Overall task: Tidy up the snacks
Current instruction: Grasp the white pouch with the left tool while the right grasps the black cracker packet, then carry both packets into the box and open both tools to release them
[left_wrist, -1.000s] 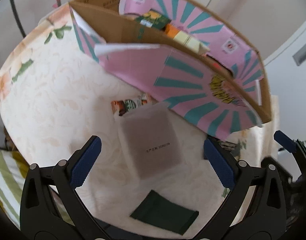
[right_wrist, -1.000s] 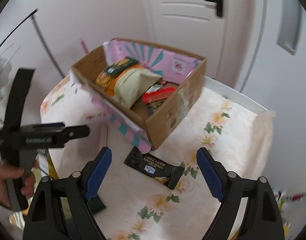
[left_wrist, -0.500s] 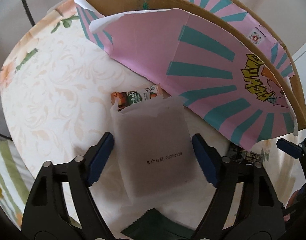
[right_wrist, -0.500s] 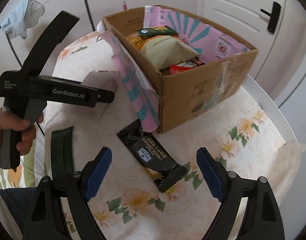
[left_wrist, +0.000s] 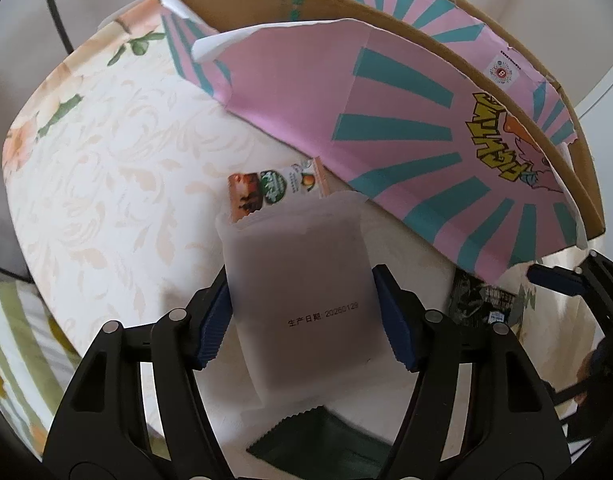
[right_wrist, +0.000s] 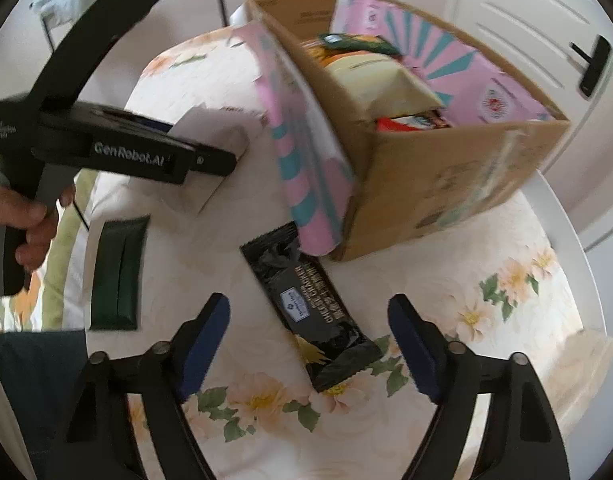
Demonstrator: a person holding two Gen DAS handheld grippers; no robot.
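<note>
My left gripper (left_wrist: 302, 316) has its blue pads against both sides of a frosted white snack packet (left_wrist: 300, 280) with a printed date; the packet also shows in the right wrist view (right_wrist: 216, 136). A small colourful packet (left_wrist: 274, 192) lies just beyond it by the box flap. My right gripper (right_wrist: 308, 344) is open and empty above a black cracker bar (right_wrist: 310, 304) on the flowered tablecloth. The cardboard box (right_wrist: 458, 184) with pink and teal flaps holds several snacks.
A dark green packet (right_wrist: 116, 276) lies flat near the table's left edge, also at the bottom of the left wrist view (left_wrist: 322, 444). The pink box flap (left_wrist: 386, 120) hangs over the table beside the packets. A white door (right_wrist: 546, 20) stands behind the box.
My left gripper moved forward over the frosted packet and closed its pads onto it. My right gripper swung down toward the black cracker bar and stays open.
</note>
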